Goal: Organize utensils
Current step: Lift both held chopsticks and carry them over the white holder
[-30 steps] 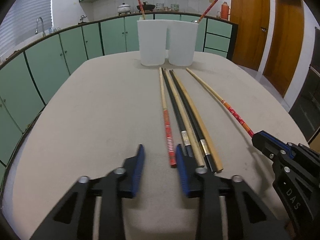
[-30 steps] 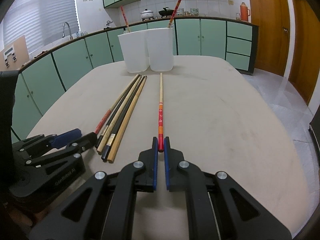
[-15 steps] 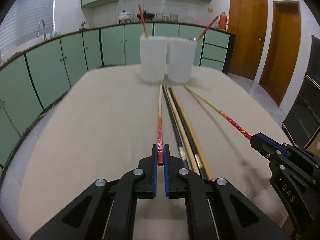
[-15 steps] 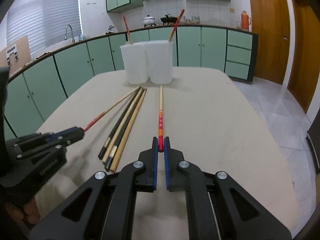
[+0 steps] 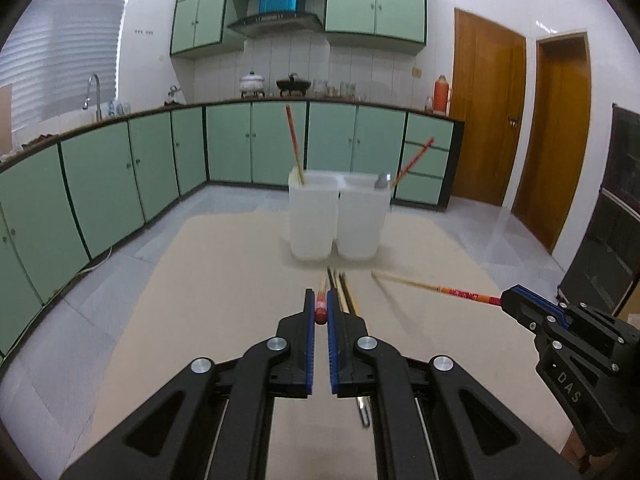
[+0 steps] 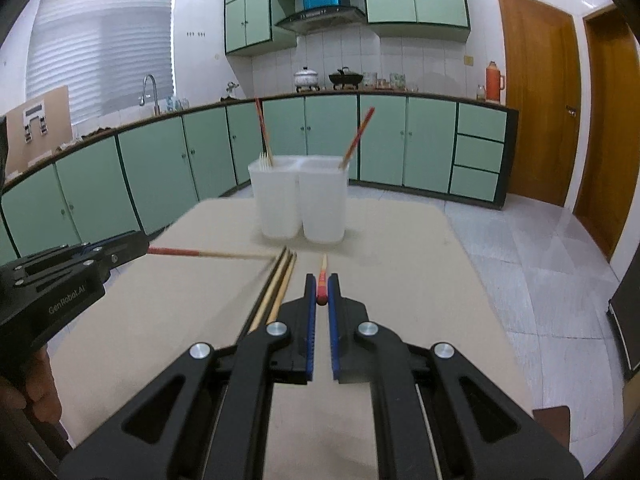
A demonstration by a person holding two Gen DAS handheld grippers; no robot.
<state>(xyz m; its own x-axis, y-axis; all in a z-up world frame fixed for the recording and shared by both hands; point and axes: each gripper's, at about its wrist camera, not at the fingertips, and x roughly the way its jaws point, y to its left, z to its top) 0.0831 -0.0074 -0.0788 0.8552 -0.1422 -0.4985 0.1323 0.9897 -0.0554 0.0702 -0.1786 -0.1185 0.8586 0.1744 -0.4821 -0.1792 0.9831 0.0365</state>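
The beige table (image 5: 224, 280) fills the near part of both views, and at its far middle stand two white containers (image 5: 338, 216) side by side, touching each other; the left one has one red-ended chopstick (image 5: 293, 140) standing in it, the right one has another red-ended chopstick (image 5: 414, 158) leaning to the right, with what looks like a grey spoon beside it. So I judge the sorting is only started: two chopsticks are already put away, two are now in the air, and some remain. The left gripper (image 5: 321, 312) is closed almost fully on the red end of a chopstick (image 5: 320, 308), which points far toward the containers and seems lifted from the table. The right gripper (image 6: 322, 296) is closed in the same way on the red end of its own chopstick (image 6: 322, 280), also pointing to the containers. Between them, on the table, lies a small bundle of dark and light wooden chopsticks (image 6: 278, 280), not yet picked. What is left, I think, is to drop the two held ones into the containers and then to collect the bundle
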